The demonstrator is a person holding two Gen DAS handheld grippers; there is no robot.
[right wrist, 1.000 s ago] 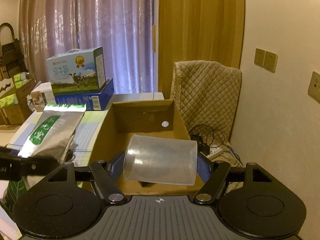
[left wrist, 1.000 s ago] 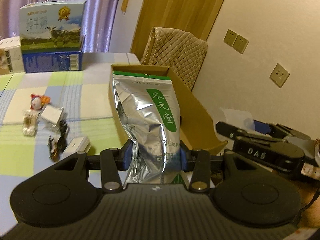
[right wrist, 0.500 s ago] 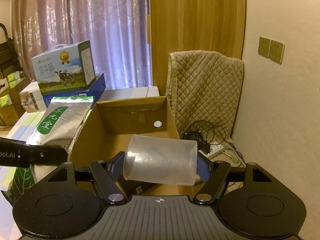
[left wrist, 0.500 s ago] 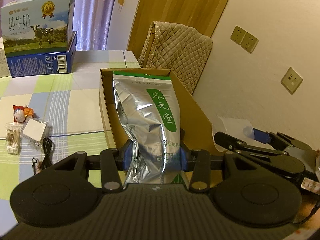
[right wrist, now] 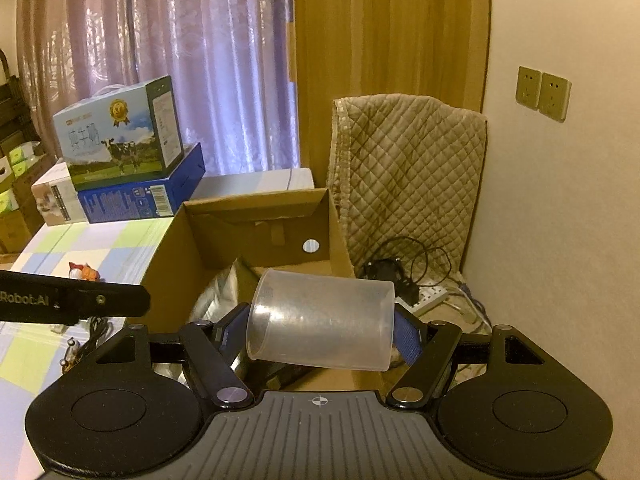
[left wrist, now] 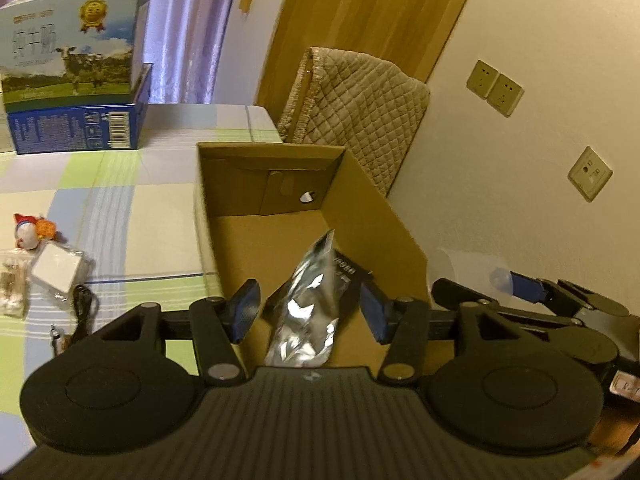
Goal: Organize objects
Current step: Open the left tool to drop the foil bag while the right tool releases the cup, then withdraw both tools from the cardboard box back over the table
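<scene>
An open cardboard box [left wrist: 372, 208] [right wrist: 168, 256] stands at the table's right edge. A silver foil bag [left wrist: 306, 312] [right wrist: 218, 292] lies inside it, free of my left gripper [left wrist: 310, 312], whose fingers are open just above it. A black flat item [left wrist: 348, 270] lies on the box floor beside the bag. My right gripper [right wrist: 320, 332] is shut on a clear plastic cup [right wrist: 320, 324], held sideways over the box's near right corner. The right gripper [left wrist: 520, 300] also shows at the right of the left wrist view.
On the checked tablecloth [left wrist: 120, 208] left of the box lie a small red toy [left wrist: 28, 230], a white square pack [left wrist: 60, 268], a cotton swab pack [left wrist: 10, 288] and a black cable [left wrist: 82, 312]. Stacked milk cartons [left wrist: 76, 72] stand at the back. A quilted chair [right wrist: 408, 168] and power strip [right wrist: 424, 300] sit beyond.
The left gripper opened and the foil bag dropped from upright between its fingers into the box. The right gripper kept hold of the cup and shifted slightly over the box.
</scene>
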